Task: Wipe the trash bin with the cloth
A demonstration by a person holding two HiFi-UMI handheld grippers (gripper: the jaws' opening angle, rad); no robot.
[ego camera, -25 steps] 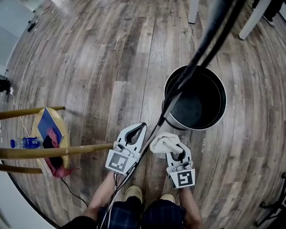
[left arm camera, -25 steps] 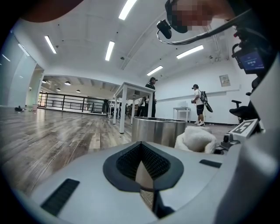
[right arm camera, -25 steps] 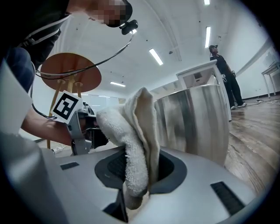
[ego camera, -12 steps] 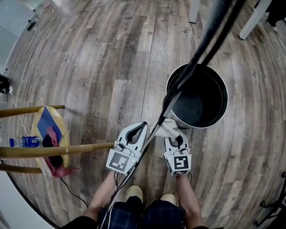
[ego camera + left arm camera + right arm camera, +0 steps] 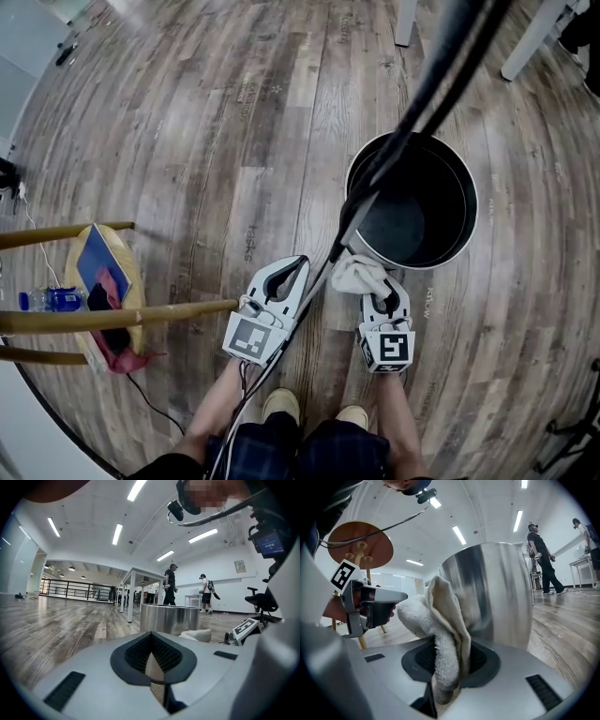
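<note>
Your right gripper (image 5: 378,290) is clamping the cloth (image 5: 354,274) at the bin's (image 5: 468,202) outer wall, at the bin's 7 o'clock. Your left gripper (image 5: 298,264) is sitting closed, empty, at the cloth's 9 o'clock.

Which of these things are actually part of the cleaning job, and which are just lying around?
In use: cloth, clamped in the right gripper; steel trash bin; left gripper, shut and empty.
Lying about: wooden stool, blue book, water bottle.
</note>
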